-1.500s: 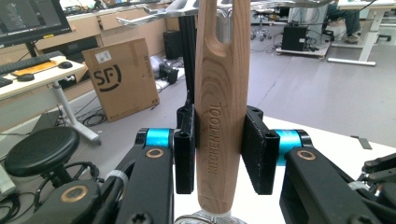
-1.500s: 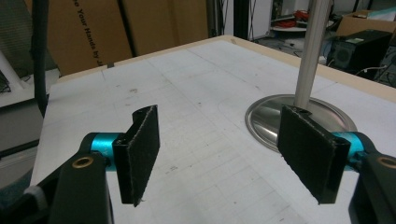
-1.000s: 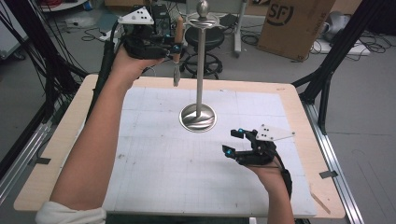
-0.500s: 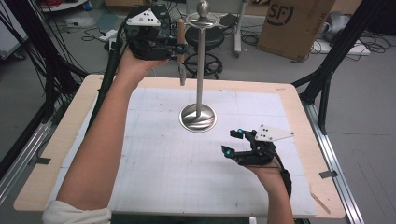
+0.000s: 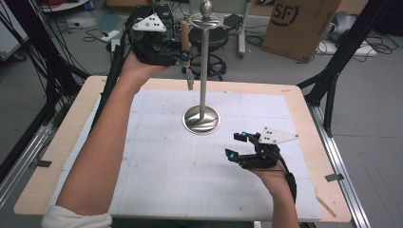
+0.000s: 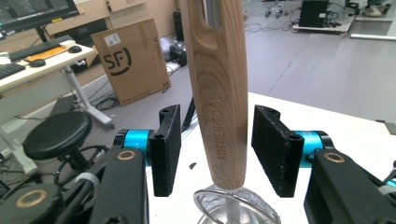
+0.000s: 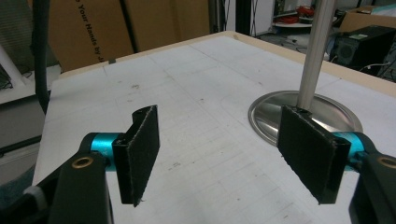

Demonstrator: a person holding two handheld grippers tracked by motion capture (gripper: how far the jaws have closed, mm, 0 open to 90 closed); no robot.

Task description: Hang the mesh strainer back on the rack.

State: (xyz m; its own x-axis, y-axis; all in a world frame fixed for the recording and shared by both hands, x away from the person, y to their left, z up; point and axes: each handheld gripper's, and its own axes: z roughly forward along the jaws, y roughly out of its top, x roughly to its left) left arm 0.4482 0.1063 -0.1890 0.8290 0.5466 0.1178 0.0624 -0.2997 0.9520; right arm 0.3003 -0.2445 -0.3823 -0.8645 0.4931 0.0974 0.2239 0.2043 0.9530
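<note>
The left gripper (image 6: 215,154), spread, flanks a wooden handle (image 6: 219,93) whose top is cut off. The right gripper (image 7: 233,154), spread, holds nothing; the stand's pole (image 7: 315,51) runs out of frame.

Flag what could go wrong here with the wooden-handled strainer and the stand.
1. The left hand-held gripper is open around the wooden handle, not touching; closing off-centre could knock the strainer against the stand's pole.
2. Tall stand, small round base; the right hand-held gripper is open and apart from it, so a sideways tug might tip it.
</note>
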